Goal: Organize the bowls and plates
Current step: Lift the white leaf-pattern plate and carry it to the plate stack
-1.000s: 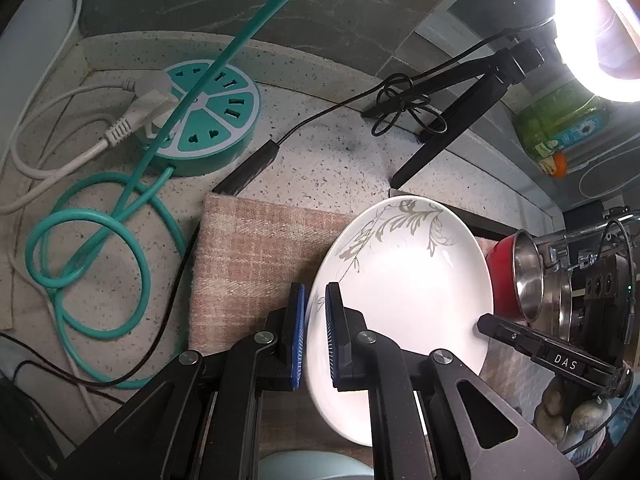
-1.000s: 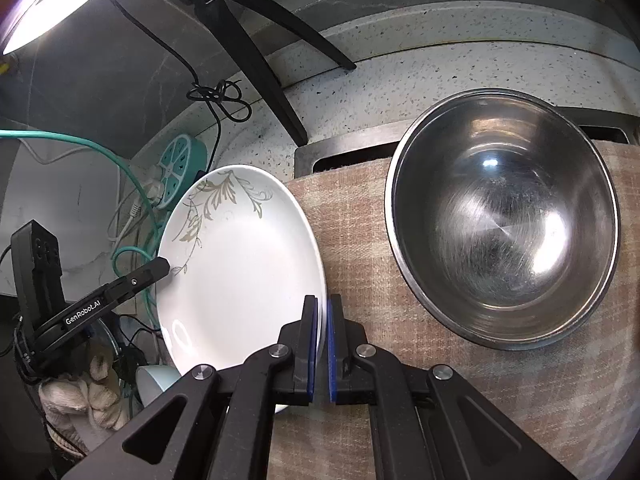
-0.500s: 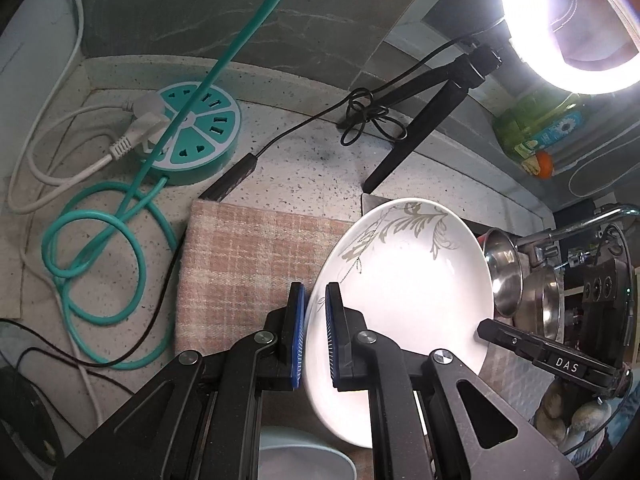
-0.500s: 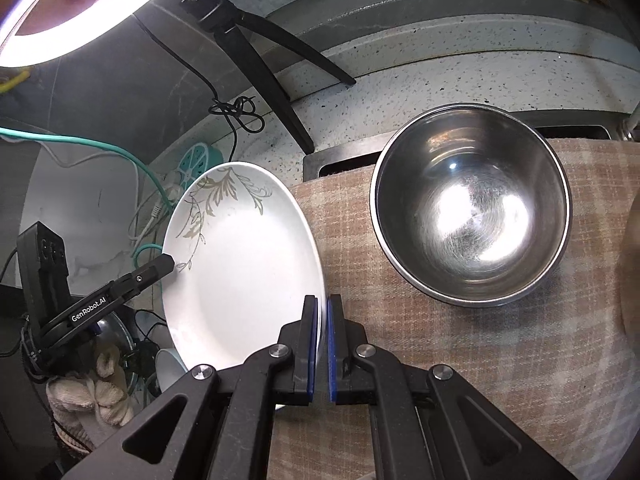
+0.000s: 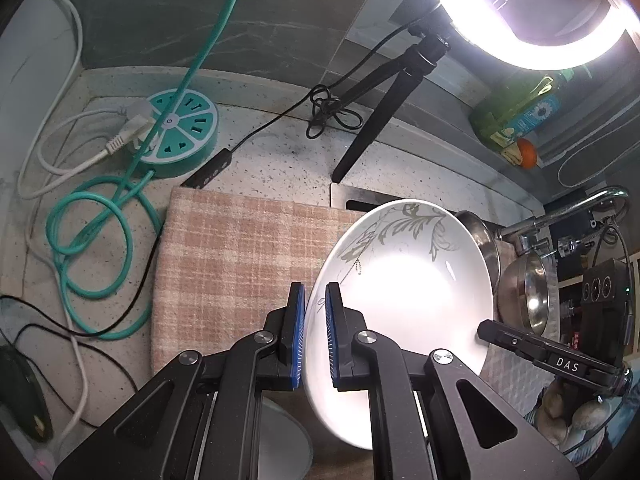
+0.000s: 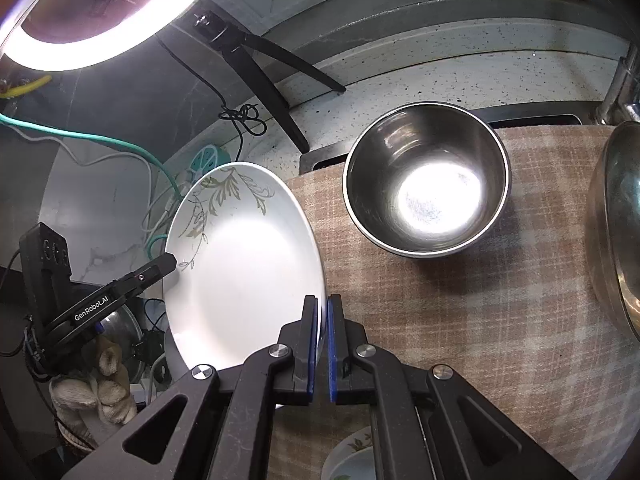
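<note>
Both my left gripper (image 5: 315,334) and right gripper (image 6: 323,340) stay clamped on the plate (image 5: 404,300), now lifted higher off the cloth (image 5: 240,248), ready for stacking.

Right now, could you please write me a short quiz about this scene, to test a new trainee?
1. True or false: only one tool holds the white plate.
2. Which material is the empty bowl that stands on the checked cloth? A) glass B) steel C) wood
3. Fill in: the plate's rim carries a printed ____ pattern.

Key:
1. False. The left tool is shut on the plate's one edge and the right tool on the opposite edge.
2. B. It is shiny steel and it stands apart from the plate.
3. Leaf; grey-green sprays run along the far rim.
</note>
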A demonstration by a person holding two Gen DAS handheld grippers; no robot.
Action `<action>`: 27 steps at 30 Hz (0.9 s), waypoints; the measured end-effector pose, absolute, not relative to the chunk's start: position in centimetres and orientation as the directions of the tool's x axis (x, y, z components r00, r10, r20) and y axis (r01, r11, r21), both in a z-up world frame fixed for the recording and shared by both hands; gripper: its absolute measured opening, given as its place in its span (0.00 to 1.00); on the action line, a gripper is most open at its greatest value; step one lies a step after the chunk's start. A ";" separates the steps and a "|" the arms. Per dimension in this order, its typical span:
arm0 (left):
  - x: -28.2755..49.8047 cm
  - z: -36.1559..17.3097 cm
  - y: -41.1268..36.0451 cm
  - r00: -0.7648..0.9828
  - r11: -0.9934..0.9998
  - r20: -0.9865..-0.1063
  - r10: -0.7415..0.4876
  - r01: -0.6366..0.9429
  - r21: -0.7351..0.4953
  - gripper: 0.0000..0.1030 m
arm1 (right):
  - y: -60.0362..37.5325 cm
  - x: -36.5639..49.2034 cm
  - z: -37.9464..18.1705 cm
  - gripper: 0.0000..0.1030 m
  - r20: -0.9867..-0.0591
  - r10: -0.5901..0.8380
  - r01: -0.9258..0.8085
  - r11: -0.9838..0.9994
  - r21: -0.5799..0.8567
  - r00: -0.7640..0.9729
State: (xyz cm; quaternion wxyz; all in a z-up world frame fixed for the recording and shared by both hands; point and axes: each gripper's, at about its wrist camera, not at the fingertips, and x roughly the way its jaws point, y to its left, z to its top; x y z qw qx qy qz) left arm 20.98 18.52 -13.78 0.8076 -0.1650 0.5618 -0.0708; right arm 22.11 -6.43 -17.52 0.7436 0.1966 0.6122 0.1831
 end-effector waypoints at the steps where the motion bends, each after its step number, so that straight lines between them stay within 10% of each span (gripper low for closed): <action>1: 20.7 -13.7 18.3 0.360 0.936 -0.884 -0.300 -0.070 -0.346 0.08 | -6.7 21.9 -17.4 0.04 -0.838 0.514 -0.032 0.855 0.517 0.185; 27: 13.5 -12.9 11.8 0.386 0.923 -0.871 -0.305 -0.106 -0.370 0.08 | -13.5 15.7 -16.3 0.04 -0.829 0.534 -0.059 0.845 0.532 0.165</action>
